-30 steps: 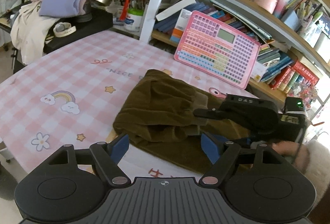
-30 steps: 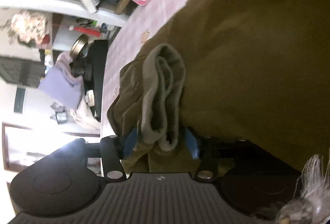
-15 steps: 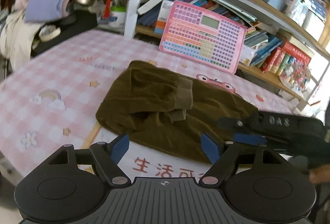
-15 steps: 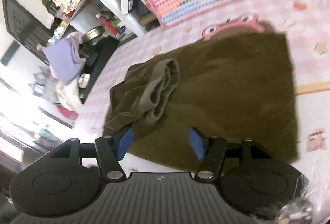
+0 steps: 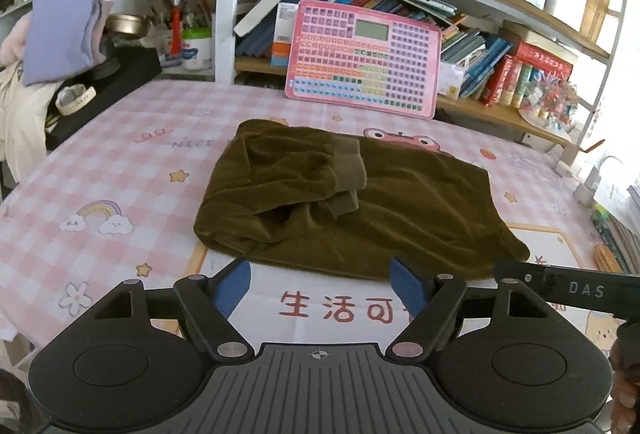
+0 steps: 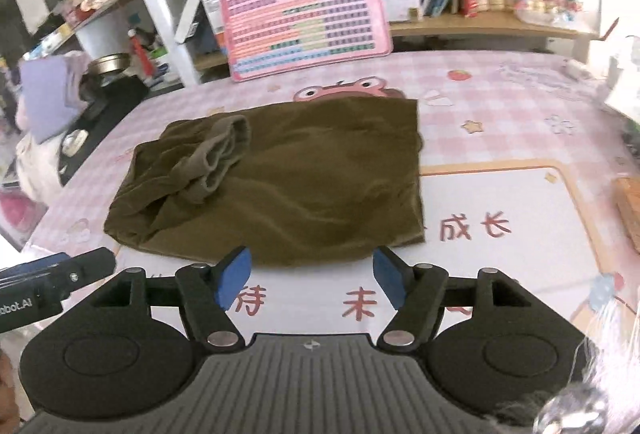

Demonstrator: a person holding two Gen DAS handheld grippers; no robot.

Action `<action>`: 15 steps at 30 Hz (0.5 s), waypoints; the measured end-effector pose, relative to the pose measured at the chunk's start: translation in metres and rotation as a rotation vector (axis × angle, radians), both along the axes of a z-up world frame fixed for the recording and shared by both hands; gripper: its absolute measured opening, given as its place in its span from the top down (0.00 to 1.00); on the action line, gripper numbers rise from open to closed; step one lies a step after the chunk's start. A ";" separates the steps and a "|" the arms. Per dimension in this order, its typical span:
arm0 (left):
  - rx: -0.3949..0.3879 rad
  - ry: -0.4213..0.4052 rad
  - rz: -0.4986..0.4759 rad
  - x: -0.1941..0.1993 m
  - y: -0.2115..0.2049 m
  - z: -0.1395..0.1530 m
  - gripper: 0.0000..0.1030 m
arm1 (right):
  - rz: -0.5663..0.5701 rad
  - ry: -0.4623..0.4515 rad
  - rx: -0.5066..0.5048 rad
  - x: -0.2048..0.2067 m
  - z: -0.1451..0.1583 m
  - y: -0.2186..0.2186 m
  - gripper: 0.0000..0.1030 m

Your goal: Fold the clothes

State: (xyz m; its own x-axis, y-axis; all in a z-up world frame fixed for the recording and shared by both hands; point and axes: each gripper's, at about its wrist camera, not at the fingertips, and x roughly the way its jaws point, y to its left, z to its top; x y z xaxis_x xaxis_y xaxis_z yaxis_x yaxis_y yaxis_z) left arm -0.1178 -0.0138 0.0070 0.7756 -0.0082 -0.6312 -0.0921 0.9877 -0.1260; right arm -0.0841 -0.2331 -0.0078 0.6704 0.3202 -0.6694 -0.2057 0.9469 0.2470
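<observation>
A: Where are the olive trousers (image 5: 352,202) lying now?

B: They are lying flat in the middle of the worktop (image 5: 120,170), folded once, with the ribbed cuffs (image 5: 350,174) turned back on top. Their long axis is running side to side, parallel to the near edge where the person is standing.

A: Are the grippers holding anything?

B: No. The left gripper (image 5: 320,284) is hovering with its jaws spread and nothing between them. The right gripper (image 6: 310,276) has just been opening its jaws, and they are standing spread too, with only bare cloth-covered worktop between them.

A: Which one is nearer the trousers?

B: Both are hanging just short of the near hem, pointing down and away toward the shelf side. The left one is facing the bunched end toward the worktop's left edge; the right one is facing the flat, square end toward the right edge.

A: So what is the coming fold turning on?

B: I am guessing each gripper is needing one end, since the length is lying across them both.
</observation>
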 end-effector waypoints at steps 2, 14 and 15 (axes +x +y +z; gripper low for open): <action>-0.004 -0.006 -0.008 -0.003 0.005 0.000 0.23 | -0.016 -0.011 -0.011 -0.008 0.003 0.004 0.32; -0.021 -0.020 -0.043 -0.014 0.023 -0.001 0.23 | -0.060 -0.056 -0.068 -0.037 0.015 0.025 0.19; -0.021 -0.020 -0.046 -0.014 0.024 -0.001 0.23 | -0.060 -0.055 -0.071 -0.038 0.015 0.026 0.18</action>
